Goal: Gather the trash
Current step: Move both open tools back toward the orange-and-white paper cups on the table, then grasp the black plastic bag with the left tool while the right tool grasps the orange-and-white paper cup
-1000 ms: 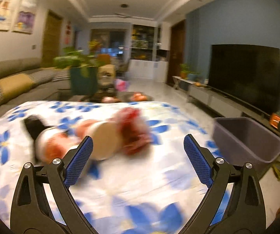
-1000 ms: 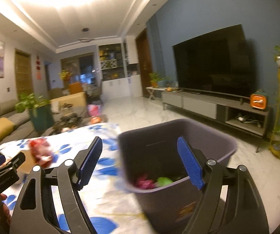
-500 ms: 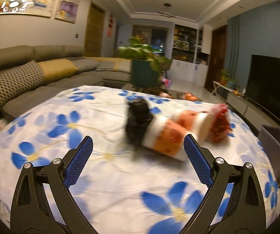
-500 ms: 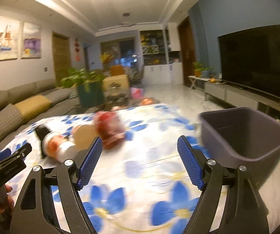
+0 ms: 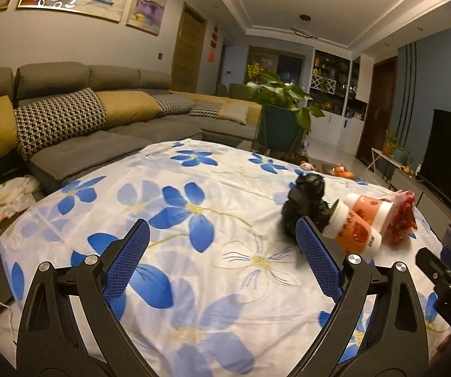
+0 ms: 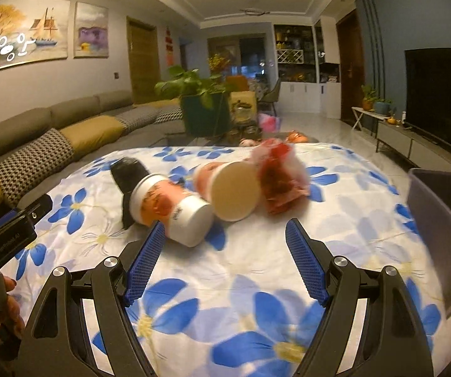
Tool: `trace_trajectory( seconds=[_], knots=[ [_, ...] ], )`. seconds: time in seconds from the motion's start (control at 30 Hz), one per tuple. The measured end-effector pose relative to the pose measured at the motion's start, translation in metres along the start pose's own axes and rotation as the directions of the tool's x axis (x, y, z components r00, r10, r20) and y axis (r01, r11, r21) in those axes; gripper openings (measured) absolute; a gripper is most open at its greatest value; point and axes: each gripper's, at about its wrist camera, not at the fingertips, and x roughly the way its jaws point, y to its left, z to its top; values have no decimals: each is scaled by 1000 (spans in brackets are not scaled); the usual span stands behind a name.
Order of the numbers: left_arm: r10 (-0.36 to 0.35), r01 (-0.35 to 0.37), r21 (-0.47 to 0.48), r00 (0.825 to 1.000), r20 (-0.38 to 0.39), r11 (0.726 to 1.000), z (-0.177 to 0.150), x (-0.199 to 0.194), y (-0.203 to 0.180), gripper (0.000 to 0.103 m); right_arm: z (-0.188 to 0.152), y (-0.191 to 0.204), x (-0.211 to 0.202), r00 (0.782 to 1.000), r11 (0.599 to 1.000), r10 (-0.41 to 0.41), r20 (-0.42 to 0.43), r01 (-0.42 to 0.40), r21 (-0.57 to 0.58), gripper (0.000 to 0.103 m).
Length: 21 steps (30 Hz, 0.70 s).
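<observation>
Two orange-and-white paper cups lie on their sides just ahead of my right gripper [image 6: 225,240]: the nearer cup [image 6: 170,209] sits close off its left finger, and the second cup [image 6: 230,188] shows its tan base dead ahead. A crumpled red wrapper [image 6: 280,177] touches that second cup on the right, and one black plastic bag [image 6: 128,172] is bunched behind the nearer cup on the left. That makes four pieces of trash, all clustered on the blue-flowered tablecloth [image 6: 256,298].

Both grippers are spread wide and hold nothing. My left gripper [image 5: 222,245] points past the pile, which lies off its right finger. The dark bin [image 6: 442,226] stands at my far right.

I judge the nearer cup the next pick: I should centre the right jaws across its body and close gently so it does not crush or roll.
</observation>
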Motion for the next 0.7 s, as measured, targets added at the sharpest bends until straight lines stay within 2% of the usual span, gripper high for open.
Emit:
trace_trajectory(
  seconds=[0.23,0.47,0.63,0.7],
  knots=[
    [9,-9,-15,1000,-5,1000,2,8,14,93,9,14,20,1000,1000,-13,-7,13,-16,77],
    [-5,5,-29,1000,-6,1000,6,15,20,93,28,5,38,999,999,-39,8,39,23,76],
    [-21,21,-16,1000,-8,1000,8,22,16,93,39,1,62,999,998,-43,-12,43,35,59],
    [-38,38,-11,999,-10,999,10,25,13,93,41,-1,72,999,998,-28,-29,30,52,49]
  ],
)
